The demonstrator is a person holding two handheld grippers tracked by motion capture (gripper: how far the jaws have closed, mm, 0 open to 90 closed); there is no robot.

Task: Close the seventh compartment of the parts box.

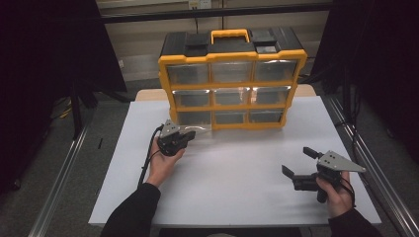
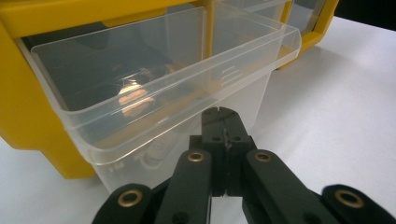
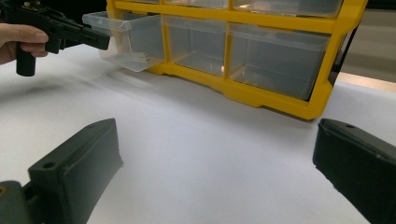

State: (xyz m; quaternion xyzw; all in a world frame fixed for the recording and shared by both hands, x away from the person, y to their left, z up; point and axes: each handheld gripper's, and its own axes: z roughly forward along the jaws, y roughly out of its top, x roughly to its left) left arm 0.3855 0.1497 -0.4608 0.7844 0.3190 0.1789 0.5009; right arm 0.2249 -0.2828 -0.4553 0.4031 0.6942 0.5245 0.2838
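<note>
Notably, my left gripper (image 2: 219, 122) had its jaws together against the pulled-out clear drawer (image 2: 154, 93); my right gripper (image 1: 300, 167) sat agape, empty.

Yellow-framed organizer (image 1: 232, 89) with black top and clear drawers; clear plastic drawer (image 2: 159, 88) pulled out; black left tool (image 1: 190, 134); black right tool (image 1: 299, 160); white surface (image 1: 237, 182).

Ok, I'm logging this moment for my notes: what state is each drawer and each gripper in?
Bottom-left drawer: pulled partway out of the yellow organizer, with something small lying inside.
Other drawers: pushed in.
Left gripper: shut, jaws together at the drawer's front wall; whether they pinch it cannot be told.
Right gripper: open, nothing between the jaws, over the white table.
</note>
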